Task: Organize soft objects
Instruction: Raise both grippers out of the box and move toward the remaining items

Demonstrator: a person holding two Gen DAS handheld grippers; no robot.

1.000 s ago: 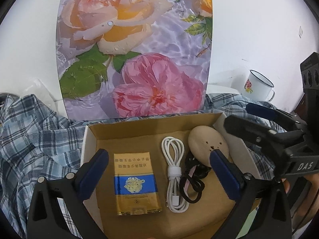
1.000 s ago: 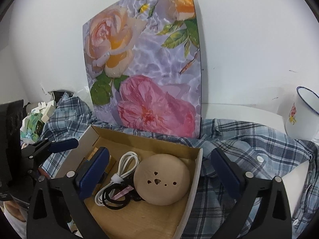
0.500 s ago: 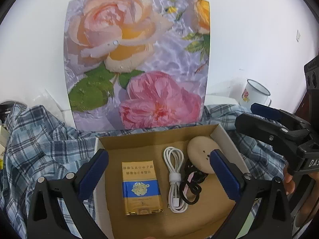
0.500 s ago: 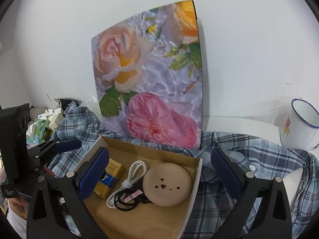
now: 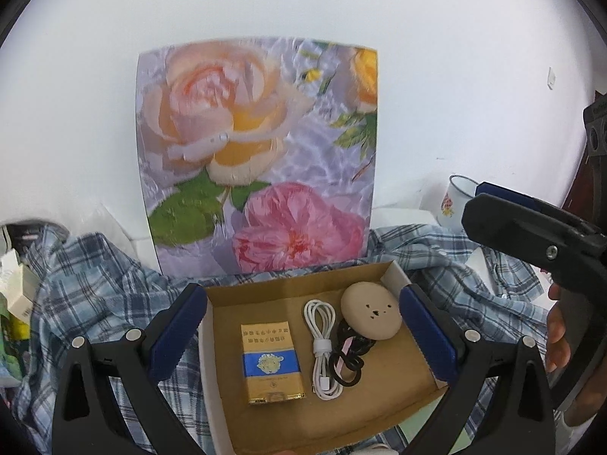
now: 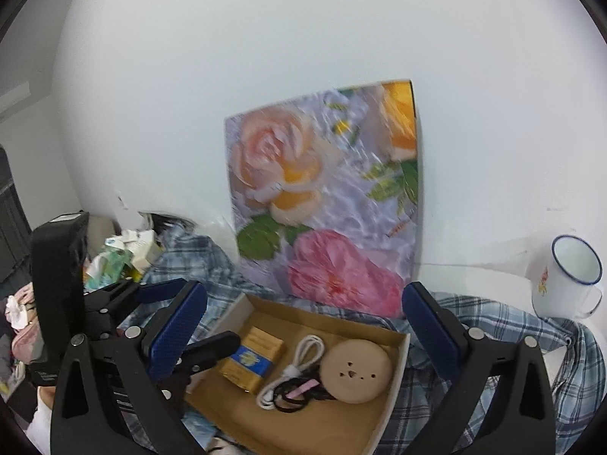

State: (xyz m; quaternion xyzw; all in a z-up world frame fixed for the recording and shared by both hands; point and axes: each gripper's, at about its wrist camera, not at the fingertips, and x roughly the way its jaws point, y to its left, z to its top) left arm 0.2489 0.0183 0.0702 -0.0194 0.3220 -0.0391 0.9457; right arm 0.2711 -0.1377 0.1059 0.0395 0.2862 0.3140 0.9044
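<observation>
Left tool [image 5: 303,335] and right tool [image 6: 303,326]: both spread wide, holding nothing, poised above the cardboard box [image 5: 394,409]. The plaid shirt [image 5: 87,284], the soft item, lies crumpled on the table around and under the box. Judged step: approach, no grasp made. Next move calls for lowering one tool onto a shirt fold clear of the box.
</observation>
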